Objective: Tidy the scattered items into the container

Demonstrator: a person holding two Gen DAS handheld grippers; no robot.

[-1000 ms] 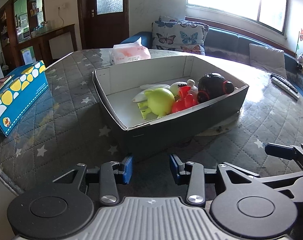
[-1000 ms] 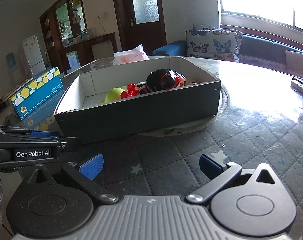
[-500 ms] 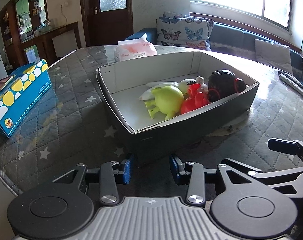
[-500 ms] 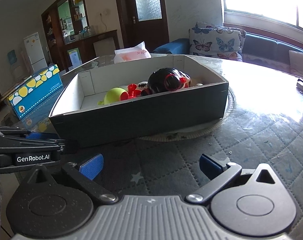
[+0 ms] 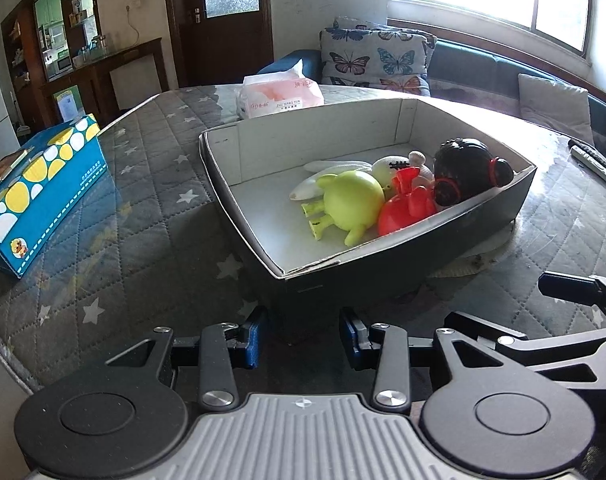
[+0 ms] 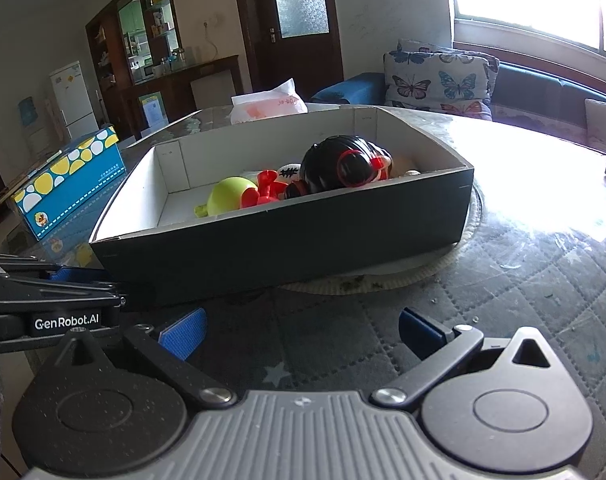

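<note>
A dark cardboard box (image 5: 403, 276) with a white inside stands on the quilted table; it also shows in the right wrist view (image 6: 287, 240). Inside lie a green toy (image 5: 353, 200), a red toy (image 5: 403, 210), a black round toy with red rings (image 5: 467, 172) and a white plush (image 5: 387, 166). My left gripper (image 5: 303, 338) is open and empty just before the box's near corner. My right gripper (image 6: 301, 330) is open wide and empty, before the box's long side. The left gripper's body (image 6: 51, 308) shows at the right view's left edge.
A blue and yellow tissue box (image 5: 35, 188) stands at the table's left. A pink and white wipes pack (image 5: 281, 94) lies behind the box. Remote controls (image 5: 595, 160) lie at the far right. A round mat (image 6: 387, 276) lies under the box. A sofa stands behind the table.
Both grippers have crept forward toward the box and risen a little, so its inside shows more. Their jaws have kept the same opening.
</note>
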